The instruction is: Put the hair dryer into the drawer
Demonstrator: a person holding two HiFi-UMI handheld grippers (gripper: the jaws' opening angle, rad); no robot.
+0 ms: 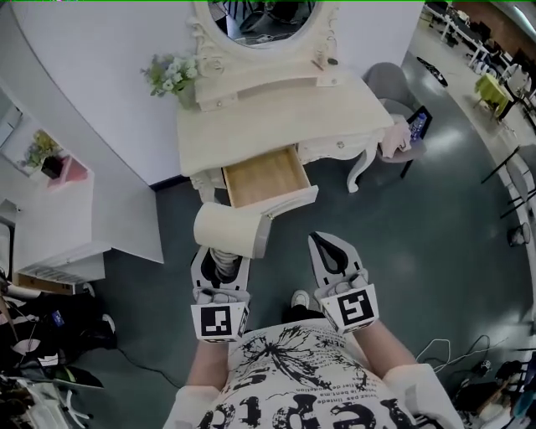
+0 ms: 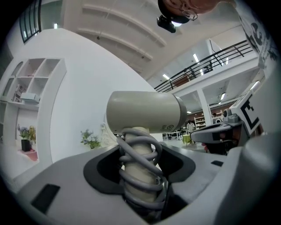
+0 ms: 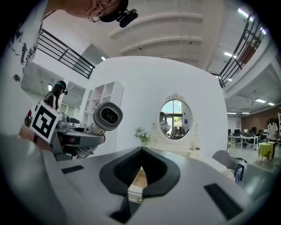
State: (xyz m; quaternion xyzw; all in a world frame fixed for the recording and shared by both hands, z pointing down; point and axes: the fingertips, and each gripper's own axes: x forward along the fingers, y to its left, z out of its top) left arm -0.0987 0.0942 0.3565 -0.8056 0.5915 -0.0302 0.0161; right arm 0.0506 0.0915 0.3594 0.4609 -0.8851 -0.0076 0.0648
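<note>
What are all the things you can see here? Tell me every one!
hair dryer: one, cream, in the left gripper, in front of the drawer
drawer: one, cream with wooden bottom, pulled open under the dressing table
dressing table: one, cream, straight ahead
mirror: one, oval, cream frame, on the dressing table
flowers: one bunch, white and green, table's left corner
chair: one, grey, right of the table
left gripper: one, grey, shut on the hair dryer
right gripper: one, grey, shut, empty, beside the left one

Head view steeply down; gripper views level, both catching hair dryer (image 2: 145,112).
</note>
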